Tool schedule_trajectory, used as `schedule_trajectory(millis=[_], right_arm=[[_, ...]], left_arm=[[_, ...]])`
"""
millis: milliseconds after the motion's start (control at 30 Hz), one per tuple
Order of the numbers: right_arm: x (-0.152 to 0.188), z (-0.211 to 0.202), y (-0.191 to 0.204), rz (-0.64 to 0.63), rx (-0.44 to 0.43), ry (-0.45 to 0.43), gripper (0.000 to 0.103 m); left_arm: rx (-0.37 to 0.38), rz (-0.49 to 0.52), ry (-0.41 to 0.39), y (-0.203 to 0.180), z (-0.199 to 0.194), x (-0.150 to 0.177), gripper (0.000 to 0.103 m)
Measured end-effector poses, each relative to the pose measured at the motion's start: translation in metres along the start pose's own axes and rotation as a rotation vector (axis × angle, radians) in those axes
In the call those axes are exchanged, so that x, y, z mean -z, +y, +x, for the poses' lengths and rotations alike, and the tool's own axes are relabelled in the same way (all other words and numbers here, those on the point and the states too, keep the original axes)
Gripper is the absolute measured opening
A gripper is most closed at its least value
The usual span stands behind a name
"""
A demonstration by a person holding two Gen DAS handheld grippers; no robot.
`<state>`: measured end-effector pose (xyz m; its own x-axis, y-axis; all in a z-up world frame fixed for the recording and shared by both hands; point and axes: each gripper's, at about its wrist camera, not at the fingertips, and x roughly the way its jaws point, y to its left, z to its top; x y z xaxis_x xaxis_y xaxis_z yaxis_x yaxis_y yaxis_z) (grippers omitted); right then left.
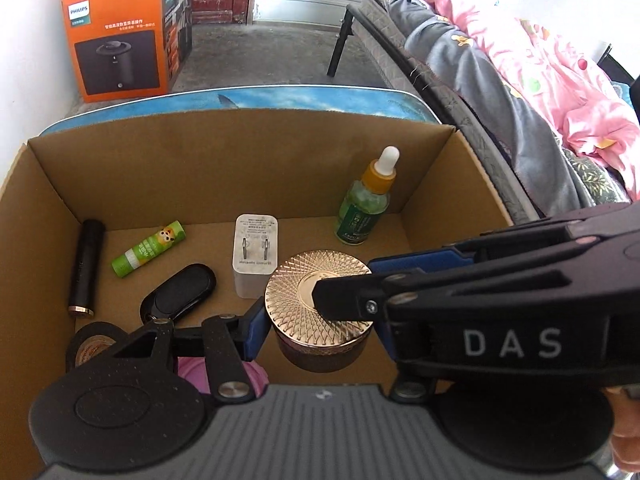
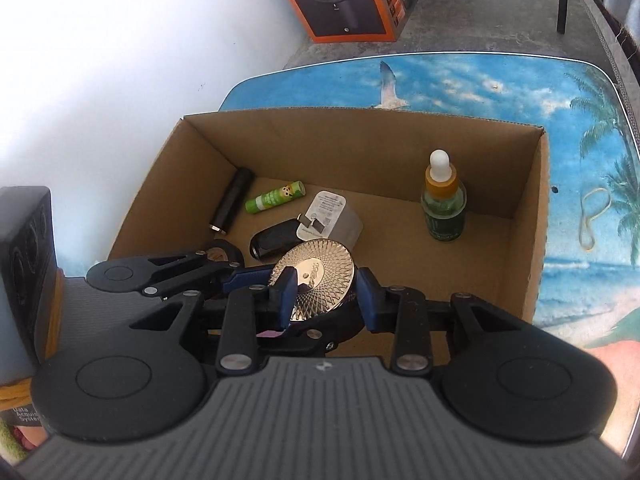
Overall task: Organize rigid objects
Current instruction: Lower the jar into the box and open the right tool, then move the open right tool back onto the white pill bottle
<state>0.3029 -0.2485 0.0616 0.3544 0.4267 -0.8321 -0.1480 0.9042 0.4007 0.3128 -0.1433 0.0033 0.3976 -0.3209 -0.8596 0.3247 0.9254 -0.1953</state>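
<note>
A round jar with a patterned gold lid [image 1: 308, 300] sits low inside an open cardboard box [image 1: 224, 152]. My left gripper [image 1: 316, 322] is shut on the jar, blue pads on both sides. My right gripper [image 2: 324, 300] reaches in from the right and is shut on the gold lid [image 2: 316, 276], one finger lying over the lid top. The box also holds a black tube [image 1: 86, 266], a green lip balm [image 1: 148, 248], a white charger [image 1: 255, 258], a black key fob [image 1: 180, 294], a green dropper bottle [image 1: 366, 200] and a tape roll [image 1: 92, 344].
The box stands on a table with a beach print [image 2: 480, 80]. A rubber band [image 2: 592, 216] lies on the table to the right. An orange Philips carton [image 1: 120, 40] stands on the floor beyond. A bed with pink bedding [image 1: 540, 80] is at the right.
</note>
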Motion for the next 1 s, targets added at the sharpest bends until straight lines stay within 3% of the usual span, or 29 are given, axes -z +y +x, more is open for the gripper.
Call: schedule_trajectory(millis=[300,533,767,1000], right_arm=[[-0.004,0.013,-0.005,-0.005,0.013,0.027,0.032],[-0.003,0.018,-0.01,-0.004,0.025,0.019,0.032],[0.001,-0.001,-0.007,-0.008,0.018,-0.032,0.032],[0.027,-0.064,0.012,-0.047,-0.013,-0.203,0.033]], left_arm=[[0.007,-0.041,0.061,0.004,0.01,-0.005,0.057],[0.053,-0.087,0.093,0.011,0.016,-0.004,0.058],[0.058,-0.08,0.036,0.008,0.003,-0.002,0.069],[0.042,-0.001,-0.132,-0.007,-0.053,0.018,0.082]])
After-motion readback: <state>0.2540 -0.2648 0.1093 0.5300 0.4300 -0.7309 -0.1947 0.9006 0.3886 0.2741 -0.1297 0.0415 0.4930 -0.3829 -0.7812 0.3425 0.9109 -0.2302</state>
